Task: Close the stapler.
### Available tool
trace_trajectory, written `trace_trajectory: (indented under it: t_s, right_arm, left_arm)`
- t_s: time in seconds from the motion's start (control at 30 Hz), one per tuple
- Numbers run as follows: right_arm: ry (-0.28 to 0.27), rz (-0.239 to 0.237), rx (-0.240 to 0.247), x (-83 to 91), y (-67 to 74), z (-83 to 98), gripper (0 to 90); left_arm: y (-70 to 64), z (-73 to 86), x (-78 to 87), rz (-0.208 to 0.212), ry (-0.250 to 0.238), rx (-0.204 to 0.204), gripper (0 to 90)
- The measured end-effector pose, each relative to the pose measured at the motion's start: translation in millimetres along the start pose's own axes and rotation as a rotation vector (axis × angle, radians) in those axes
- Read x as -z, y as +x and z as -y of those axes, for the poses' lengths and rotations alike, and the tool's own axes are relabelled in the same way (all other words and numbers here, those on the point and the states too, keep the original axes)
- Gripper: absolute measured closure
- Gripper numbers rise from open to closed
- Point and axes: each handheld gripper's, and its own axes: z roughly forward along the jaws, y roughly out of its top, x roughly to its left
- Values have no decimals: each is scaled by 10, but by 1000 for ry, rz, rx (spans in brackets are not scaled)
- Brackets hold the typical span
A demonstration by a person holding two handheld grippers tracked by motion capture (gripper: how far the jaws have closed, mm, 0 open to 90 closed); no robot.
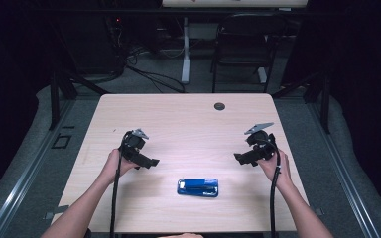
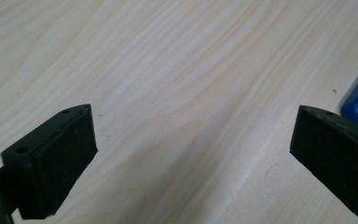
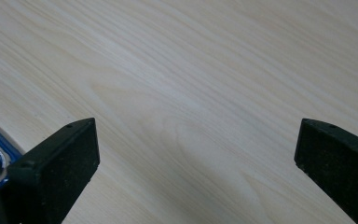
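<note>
- Lying under everything: a big, pale wooden table (image 1: 178, 119), with a small dark round hole cap (image 1: 220, 106) near the far edge.
- Standing past the far edge, on the grey floor: a dark folding chair (image 1: 243, 44).
- Coming in from the near edge: two bare forearms, one on each side.
- Hanging over the table on the left side: the left gripper (image 1: 148, 161), jaws spread wide, nothing between them, pointing toward the middle of the table.
- Hanging over the table on the right side: the right gripper (image 1: 242, 158), jaws spread wide too, gripping nothing, pointing toward the middle as well.
- Lying flat near the near edge, between the two grippers but apart from both: a blue stapler (image 1: 198, 187), long side running left to right across the table; cannot tell which end is the front.
- Peeking in as a blue corner beside one jaw in the left gripper view, and with a shiny metal bit in the right gripper view.
</note>
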Motion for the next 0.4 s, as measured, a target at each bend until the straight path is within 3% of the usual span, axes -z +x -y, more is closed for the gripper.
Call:
trace_trajectory:
  t_s: [0.07, 0.17, 0.3, 0.37, 0.4]
  right_arm:
    - [23, 23, -28, -60, -58, 41, 0]
    - [66, 49, -30, -151, -140, 107, 0]
    - [159, 4, -59, -336, -218, 213, 0]
    - [198, -51, -70, -449, -234, 272, 0]
    - [207, -52, -62, -482, -236, 288, 0]
  left_arm:
    - [44, 22, -15, -18, -6, 11, 2]
    - [145, 62, -44, -49, -5, 40, 1]
    - [277, 122, -83, -82, -2, 96, 1]
    - [318, 139, -102, -83, -5, 115, 1]
    - [332, 145, -114, -82, -2, 122, 0]
